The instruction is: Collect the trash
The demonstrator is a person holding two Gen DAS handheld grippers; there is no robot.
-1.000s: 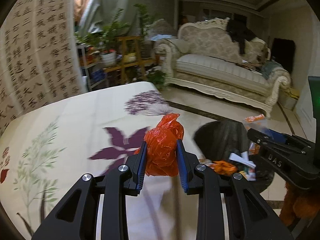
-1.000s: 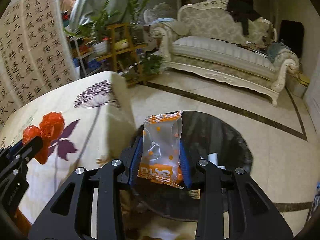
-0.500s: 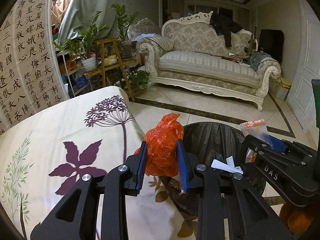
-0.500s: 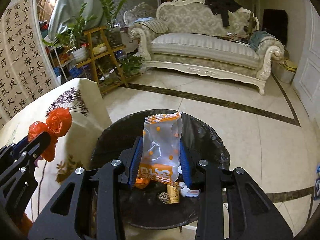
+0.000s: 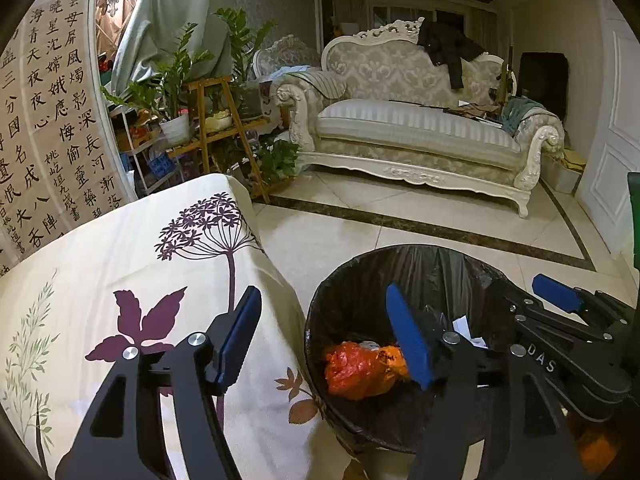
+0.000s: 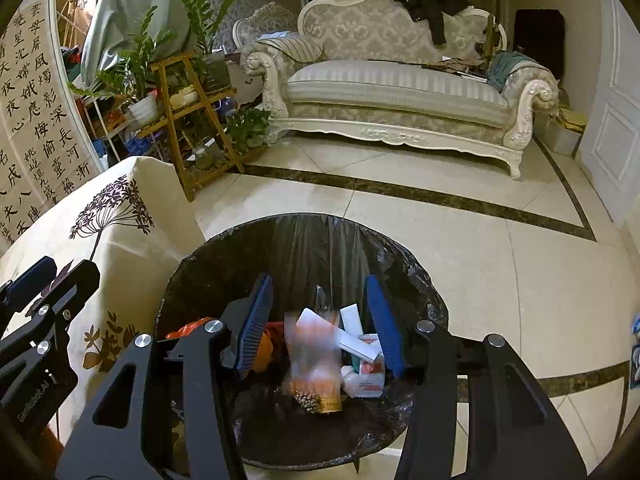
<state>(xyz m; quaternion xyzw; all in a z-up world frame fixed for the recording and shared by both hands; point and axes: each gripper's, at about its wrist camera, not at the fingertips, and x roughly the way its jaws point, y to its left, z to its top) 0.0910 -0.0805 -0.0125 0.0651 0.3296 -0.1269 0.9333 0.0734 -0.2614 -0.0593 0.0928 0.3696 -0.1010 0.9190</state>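
My left tongs (image 5: pixel 324 336) and right tongs (image 6: pixel 318 320) have let go; both gape wide over the bin (image 6: pixel 224 248), red bag (image 5: pixel 356 368) and blurred wrapper (image 6: pixel 312 356) inside.

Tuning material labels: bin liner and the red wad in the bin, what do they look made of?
Bin liner: thin black plastic film, glossy, wrinkled, folded over the rim. Red wad: likely crumpled thin plastic bag, shiny creases, translucent orange-red.

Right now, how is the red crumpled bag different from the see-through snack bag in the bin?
The red crumpled bag is bright, solid red and scrunched into a ball; the snack bag is see-through with orange print and flatter. The red bag lies still and sharp by the bin's left side; the snack bag looks blurred, under the right claw. Both are inside the black-lined bin, held by no claw.
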